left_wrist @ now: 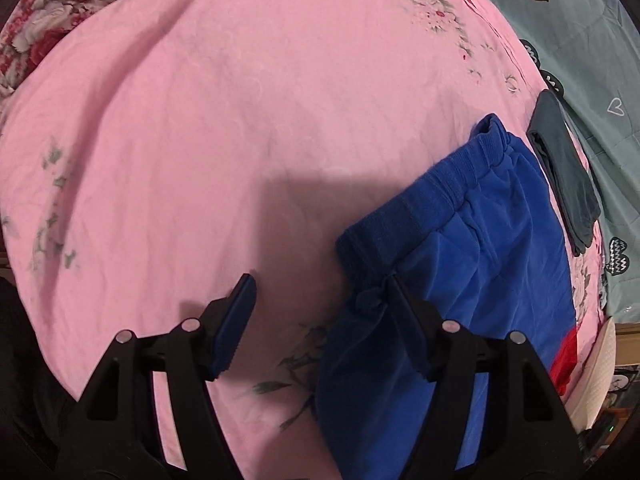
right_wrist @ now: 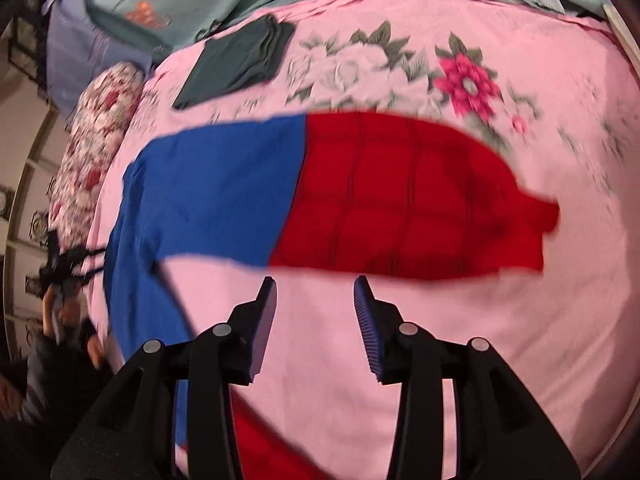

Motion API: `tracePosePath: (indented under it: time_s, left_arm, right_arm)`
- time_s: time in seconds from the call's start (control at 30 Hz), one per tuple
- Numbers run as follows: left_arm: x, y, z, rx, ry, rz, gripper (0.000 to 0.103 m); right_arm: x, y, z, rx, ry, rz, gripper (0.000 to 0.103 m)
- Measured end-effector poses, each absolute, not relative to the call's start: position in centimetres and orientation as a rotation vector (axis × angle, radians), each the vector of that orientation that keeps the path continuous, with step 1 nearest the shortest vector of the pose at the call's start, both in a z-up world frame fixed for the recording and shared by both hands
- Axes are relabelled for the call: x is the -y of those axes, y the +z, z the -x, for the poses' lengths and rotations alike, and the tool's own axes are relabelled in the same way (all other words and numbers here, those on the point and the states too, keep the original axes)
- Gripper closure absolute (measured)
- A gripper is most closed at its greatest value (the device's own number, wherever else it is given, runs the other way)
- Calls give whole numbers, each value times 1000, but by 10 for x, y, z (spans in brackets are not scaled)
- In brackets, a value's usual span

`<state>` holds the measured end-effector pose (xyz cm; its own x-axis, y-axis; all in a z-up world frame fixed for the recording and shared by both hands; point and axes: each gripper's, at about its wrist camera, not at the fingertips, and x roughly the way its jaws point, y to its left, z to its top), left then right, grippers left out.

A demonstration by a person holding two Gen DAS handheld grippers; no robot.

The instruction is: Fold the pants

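Bed covered by a pink floral sheet [left_wrist: 200, 120]; teal patterned bedding [left_wrist: 592, 60] seen along its far edge. Blue-and-red pants [right_wrist: 320, 196] laid flat on the sheet, blue waistband end [left_wrist: 460, 168] toward the left gripper, red leg section [right_wrist: 420, 196] spread in front of the right gripper. A folded dark grey garment [right_wrist: 236, 64] is placed just beyond the pants. Left gripper [left_wrist: 320, 292] released, jaws wide, one finger lying over the blue fabric, nothing pinched. Right gripper [right_wrist: 316, 292] released, only sheet seen between the jaws. Right view motion-blurred.
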<state>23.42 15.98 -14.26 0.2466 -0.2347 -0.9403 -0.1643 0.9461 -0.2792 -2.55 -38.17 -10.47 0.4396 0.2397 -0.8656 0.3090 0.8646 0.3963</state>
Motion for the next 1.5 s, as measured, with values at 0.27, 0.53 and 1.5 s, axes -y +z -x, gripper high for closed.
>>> tracePosePath:
  time_s: [0.27,0.53,1.5]
  left_arm:
    - [-147,-137,-234,-1314,-152,405,40]
    - [-136,-143,-234,-1322,-198,390,80]
    - [-161,-105,-205,-1244,-83,421,91]
  right_arm:
    - [364,-105,138,-1183,-70,-583,62]
    - [354,-125,213,-1260,-95,-635,62]
    - [375,-124,222,-1180,114,-822,93]
